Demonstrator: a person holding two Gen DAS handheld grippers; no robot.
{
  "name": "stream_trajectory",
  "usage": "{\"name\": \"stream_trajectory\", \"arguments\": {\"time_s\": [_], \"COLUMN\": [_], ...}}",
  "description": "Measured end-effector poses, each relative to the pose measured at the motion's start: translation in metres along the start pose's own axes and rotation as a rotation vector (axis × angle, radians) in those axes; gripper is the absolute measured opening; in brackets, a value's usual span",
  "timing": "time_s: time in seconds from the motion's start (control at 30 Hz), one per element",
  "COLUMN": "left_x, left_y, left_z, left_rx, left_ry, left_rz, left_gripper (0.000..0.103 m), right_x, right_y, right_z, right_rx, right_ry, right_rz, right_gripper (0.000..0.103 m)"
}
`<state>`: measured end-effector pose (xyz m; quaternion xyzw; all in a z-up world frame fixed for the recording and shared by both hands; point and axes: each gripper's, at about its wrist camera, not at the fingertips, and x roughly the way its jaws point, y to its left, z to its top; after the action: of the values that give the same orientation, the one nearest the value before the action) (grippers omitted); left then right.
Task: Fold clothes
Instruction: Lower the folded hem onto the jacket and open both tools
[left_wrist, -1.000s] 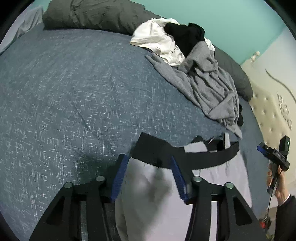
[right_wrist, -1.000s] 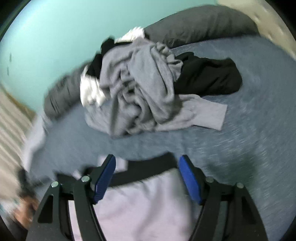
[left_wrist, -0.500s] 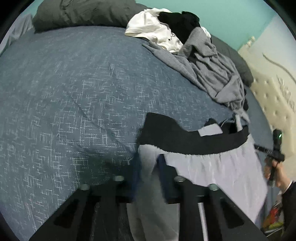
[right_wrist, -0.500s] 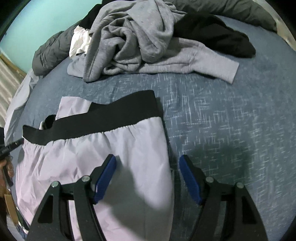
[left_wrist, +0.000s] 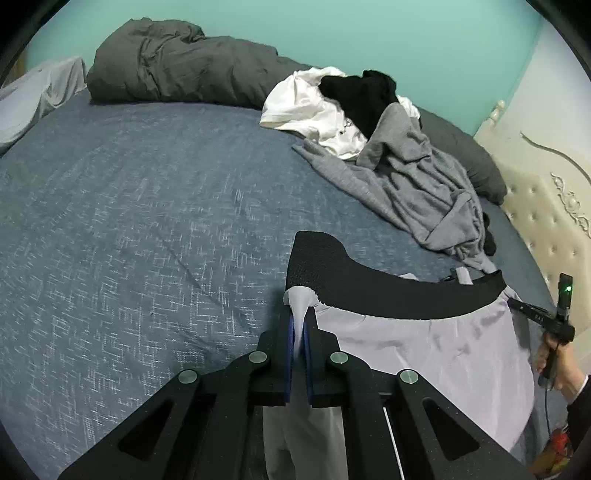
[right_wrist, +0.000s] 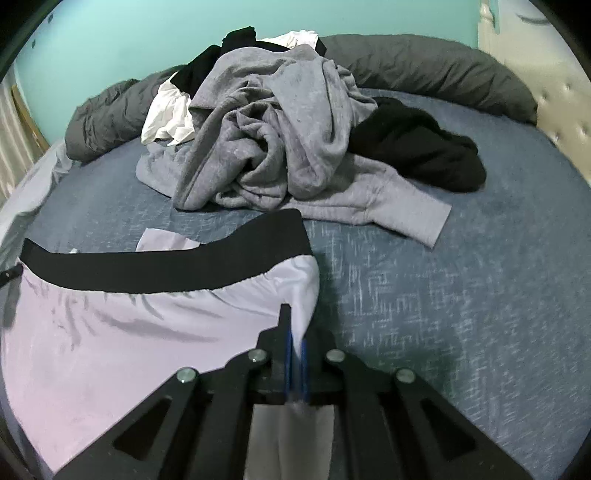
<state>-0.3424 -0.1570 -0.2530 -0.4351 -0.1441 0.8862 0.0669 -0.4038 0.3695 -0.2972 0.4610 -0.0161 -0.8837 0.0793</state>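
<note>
Left wrist view: the left tool (left_wrist: 298, 325) is clenched on a pinch of pale lilac fabric at one side of the shorts (left_wrist: 424, 343), just below their black waistband (left_wrist: 388, 291). The shorts lie on the blue bed cover (left_wrist: 147, 221), spreading toward the right edge of the frame. There, a hand (left_wrist: 554, 363) holds the right tool; its fingertips cannot be told apart at this angle. Behind the shorts lies a heap of a grey sweatshirt (left_wrist: 417, 184), a white shirt (left_wrist: 314, 110) and a black garment (left_wrist: 362, 96). A dark grey duvet (left_wrist: 173, 70) is bunched along the far edge of the bed.

Right wrist view: the right tool (right_wrist: 295, 345) is clenched on the lilac fabric at the other side of the shorts (right_wrist: 110, 332), below the waistband (right_wrist: 166, 266). The grey sweatshirt (right_wrist: 277, 140) is piled just beyond the waistband, one cuff lying flat on the bed cover (right_wrist: 461, 314)
</note>
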Motion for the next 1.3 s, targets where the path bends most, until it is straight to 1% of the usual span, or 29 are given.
{"name": "stream_trajectory", "arguments": {"time_s": [0.1, 0.17, 0.2, 0.23, 0.27, 0.3, 0.37, 0.47, 0.53, 0.63, 0.73, 0.8, 0.83, 0.87, 0.9, 0.97, 1.03, 1.1, 1.17, 1.23, 1.3], "left_x": [0.018, 0.027, 0.030, 0.029, 0.026, 0.019, 0.001, -0.032, -0.052, -0.080, -0.101, -0.109, -0.113, -0.115, -0.116, -0.118, -0.118, -0.119, -0.122, -0.124, -0.123], "left_y": [0.002, 0.001, -0.001, -0.001, -0.002, -0.003, -0.005, -0.010, -0.017, -0.026, -0.034, -0.036, -0.038, -0.039, -0.039, -0.039, -0.040, -0.041, -0.042, -0.042, -0.042], "left_z": [-0.002, -0.005, -0.006, -0.006, -0.006, -0.005, -0.006, -0.011, -0.020, -0.047, -0.083, -0.105, -0.118, -0.130, -0.140, -0.160, -0.173, -0.179, -0.183, -0.186, -0.186], "left_rx": [-0.010, -0.003, -0.001, -0.005, -0.008, -0.008, -0.005, -0.009, -0.017, -0.045, -0.097, -0.121, -0.132, -0.142, -0.152, -0.172, -0.171, -0.157, -0.146, -0.134, -0.126], "left_ry": [0.023, 0.037, 0.044, 0.047, 0.044, 0.034, 0.009, -0.030, -0.050, -0.073, -0.092, -0.108, -0.115, -0.122, -0.126, -0.134, -0.137, -0.149, -0.167, -0.189, -0.193], "left_rz": [0.032, 0.060, 0.065, 0.063, 0.065, 0.067, 0.071, 0.068, 0.057, 0.012, -0.033, -0.047, -0.050, -0.047, -0.042, -0.039, -0.036, -0.039, -0.046, -0.052, -0.052], "left_gripper": [0.006, 0.009, 0.010, 0.012, 0.019, 0.023, 0.039, 0.046, 0.046, 0.048, 0.050, 0.050, 0.051, 0.051, 0.051, 0.051, 0.051, 0.051, 0.051, 0.051, 0.051], "right_x": [0.015, 0.025, 0.025, 0.023, 0.019, 0.012, -0.006, -0.044, -0.070, -0.100, -0.111, -0.115, -0.115, -0.115, -0.114, -0.112, -0.109, -0.103, -0.096, -0.087, -0.071], "right_y": [0.002, 0.002, 0.002, 0.001, 0.000, 0.000, 0.002, 0.011, 0.023, 0.051, 0.083, 0.105, 0.116, 0.127, 0.139, 0.162, 0.180, 0.193, 0.197, 0.197, 0.201], "right_z": [-0.005, -0.009, -0.009, -0.009, -0.010, -0.009, -0.007, -0.009, -0.018, -0.039, -0.064, -0.082, -0.093, -0.105, -0.117, -0.141, -0.160, -0.175, -0.184, -0.190, -0.194], "right_rx": [0.003, 0.009, 0.013, 0.016, 0.018, 0.020, 0.020, 0.039, 0.054, 0.051, 0.063, 0.078, 0.087, 0.091, 0.079, 0.051, 0.020, -0.013, -0.008, -0.003, -0.018], "right_ry": [0.044, 0.072, 0.071, 0.063, 0.051, 0.031, -0.005, -0.068, -0.097, -0.123, -0.101, -0.077, -0.060, -0.042, -0.025, 0.005, 0.022, 0.037, 0.051, 0.064, 0.092], "right_rz": [-0.042, -0.058, -0.063, -0.075, -0.091, -0.116, -0.114, -0.025, 0.060, 0.167, 0.246, 0.294, 0.316, 0.333, 0.337, 0.336, 0.322, 0.279, 0.233, 0.204, 0.171], "right_gripper": [0.003, 0.004, 0.009, 0.012, 0.020, 0.027, 0.031, 0.031, 0.031, 0.031, 0.031, 0.031, 0.030, 0.026, 0.022, 0.018, 0.015, 0.010, 0.008, 0.007, 0.007]}}
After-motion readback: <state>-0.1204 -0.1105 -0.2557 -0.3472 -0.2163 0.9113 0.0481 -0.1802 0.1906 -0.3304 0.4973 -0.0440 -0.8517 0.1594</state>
